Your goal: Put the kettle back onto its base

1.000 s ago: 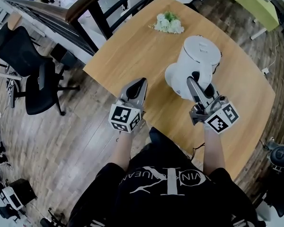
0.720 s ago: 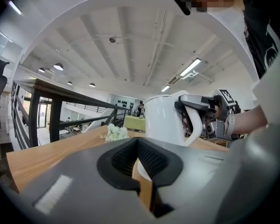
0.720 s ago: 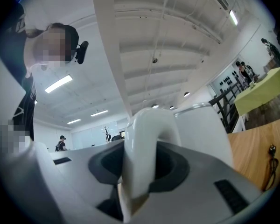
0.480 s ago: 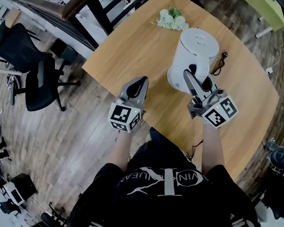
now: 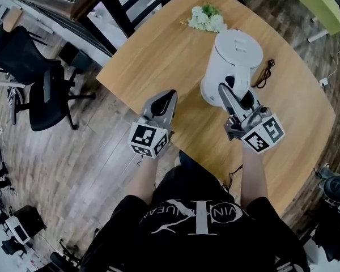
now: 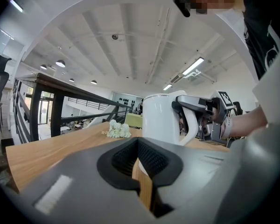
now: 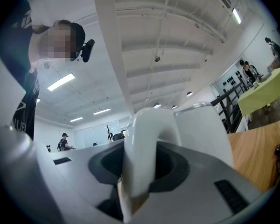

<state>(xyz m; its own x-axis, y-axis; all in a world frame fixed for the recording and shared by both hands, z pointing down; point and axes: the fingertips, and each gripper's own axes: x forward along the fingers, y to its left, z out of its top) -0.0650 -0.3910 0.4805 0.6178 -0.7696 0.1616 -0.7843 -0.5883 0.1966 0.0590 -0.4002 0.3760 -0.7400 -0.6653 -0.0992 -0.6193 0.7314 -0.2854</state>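
Note:
The white kettle (image 5: 235,58) stands upright on the wooden table (image 5: 158,55). Its base is under it, and I cannot tell base from body at its foot. My right gripper (image 5: 229,90) is shut on the kettle's handle (image 7: 147,143), which fills the gap between its jaws in the right gripper view. My left gripper (image 5: 170,97) hovers over the table's near edge, left of the kettle, shut with nothing in it. From the left gripper view (image 6: 142,171) I see the kettle (image 6: 161,118) and the right gripper (image 6: 196,107) on the handle.
A small bunch of white flowers (image 5: 207,18) lies at the table's far side. A black cable (image 5: 263,75) runs on the table right of the kettle. A black office chair (image 5: 28,78) and a dark railing (image 5: 96,7) stand to the left on the wood floor.
The kettle has moved left and settled upright over the white base that showed beside its foot a second ago. The right gripper moved with it. The left gripper kept still.

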